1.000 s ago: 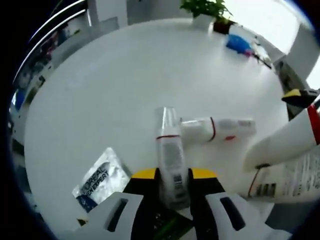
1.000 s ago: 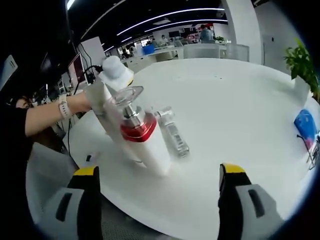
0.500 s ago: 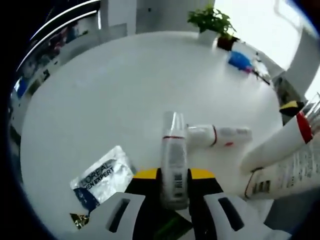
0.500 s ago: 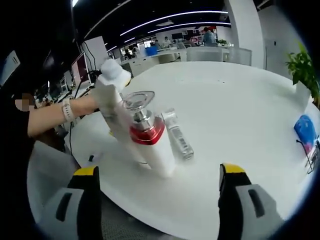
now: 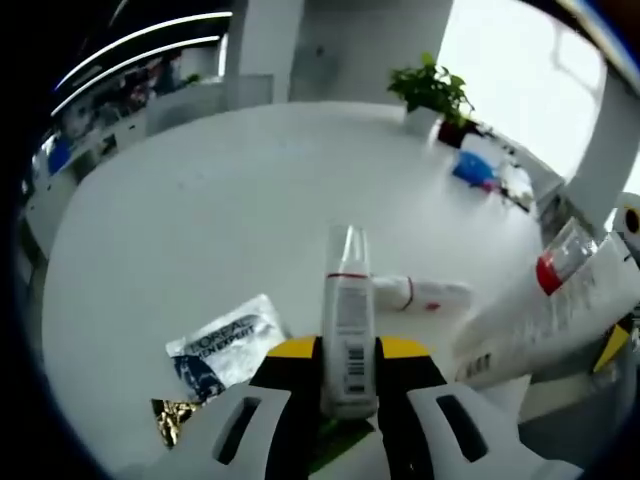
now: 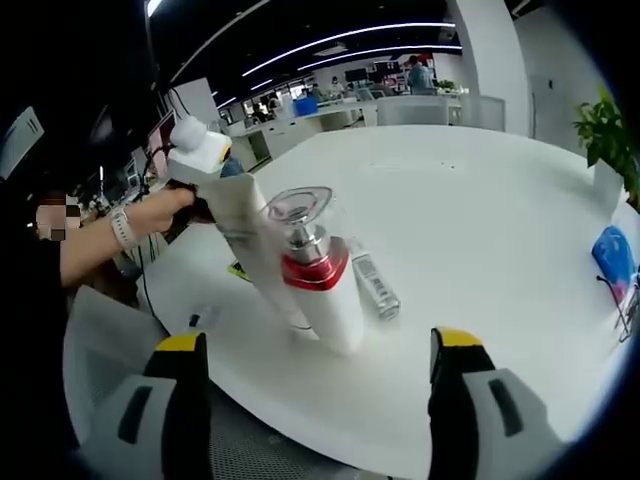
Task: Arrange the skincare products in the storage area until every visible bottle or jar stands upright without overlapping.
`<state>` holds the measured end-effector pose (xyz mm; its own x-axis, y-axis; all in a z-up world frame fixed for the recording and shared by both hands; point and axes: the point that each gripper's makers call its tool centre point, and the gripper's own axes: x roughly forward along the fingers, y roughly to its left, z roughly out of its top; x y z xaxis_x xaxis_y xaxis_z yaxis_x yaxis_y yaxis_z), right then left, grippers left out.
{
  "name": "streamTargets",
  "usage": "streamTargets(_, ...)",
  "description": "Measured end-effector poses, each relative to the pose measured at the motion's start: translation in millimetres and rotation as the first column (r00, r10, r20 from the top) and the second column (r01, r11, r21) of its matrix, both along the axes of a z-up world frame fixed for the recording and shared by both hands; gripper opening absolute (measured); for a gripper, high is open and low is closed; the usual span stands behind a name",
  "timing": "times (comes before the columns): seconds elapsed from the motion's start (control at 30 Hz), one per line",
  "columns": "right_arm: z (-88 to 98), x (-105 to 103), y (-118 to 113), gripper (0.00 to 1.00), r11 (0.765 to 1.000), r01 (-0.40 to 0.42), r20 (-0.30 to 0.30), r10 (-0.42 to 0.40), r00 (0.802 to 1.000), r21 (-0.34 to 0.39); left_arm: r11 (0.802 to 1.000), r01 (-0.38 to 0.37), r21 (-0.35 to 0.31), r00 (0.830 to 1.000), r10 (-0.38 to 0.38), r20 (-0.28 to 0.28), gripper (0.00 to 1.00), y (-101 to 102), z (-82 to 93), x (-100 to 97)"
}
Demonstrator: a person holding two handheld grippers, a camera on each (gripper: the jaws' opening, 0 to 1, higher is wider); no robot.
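White plastic and yellow pads at the bottom of the left gripper view: the left gripper (image 5: 348, 375) is clamped on a slim clear bottle (image 5: 347, 325) with a red band and a barcode label, held along the jaws with its cap end pointing away. Compared with a second ago the whole view has pulled up and back, so I'd say the bottle has been lifted off the white table (image 5: 200, 200) rather than just gripped lying down. It's not upright yet, though.

Just left of the jaws sits a silver sachet (image 5: 228, 343). Right behind the held bottle a small white tube with a red ring (image 5: 420, 294) lies flat on its side. At the right edge a big white pump bottle (image 5: 550, 315) leans across the frame, more tilted than before.

In the right gripper view the right gripper (image 6: 318, 395) is spread wide with nothing between the jaws, low in the frame. Above it is that same pump bottle (image 6: 315, 290), red collar and clear cap, and a person's hand (image 6: 165, 208) further left.

At the far side of the table there's a potted plant (image 5: 432, 90) and a blue packet (image 5: 470, 170).

So: one bottle in hand, one tube down, nothing standing properly yet.
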<state>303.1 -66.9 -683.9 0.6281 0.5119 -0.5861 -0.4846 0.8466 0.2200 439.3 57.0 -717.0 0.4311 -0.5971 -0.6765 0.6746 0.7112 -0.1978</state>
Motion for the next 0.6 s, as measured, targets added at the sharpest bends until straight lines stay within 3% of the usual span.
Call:
streamTargets(0.3,6.0,-10,10,0.86,0.999,-0.033,0.017,0.032,0.999,0.015,0.998,-0.039,-0.052,0.998,0.041,0.037,0.16,14,21.8,-22.5)
streamTargets(0.6,5.6,-22,22,0.8,0.997,-0.06,0.022,0.059,0.998,0.038,0.991,-0.096,-0.097,0.994,0.1,0.039,0.16,36,28.8,-34.8)
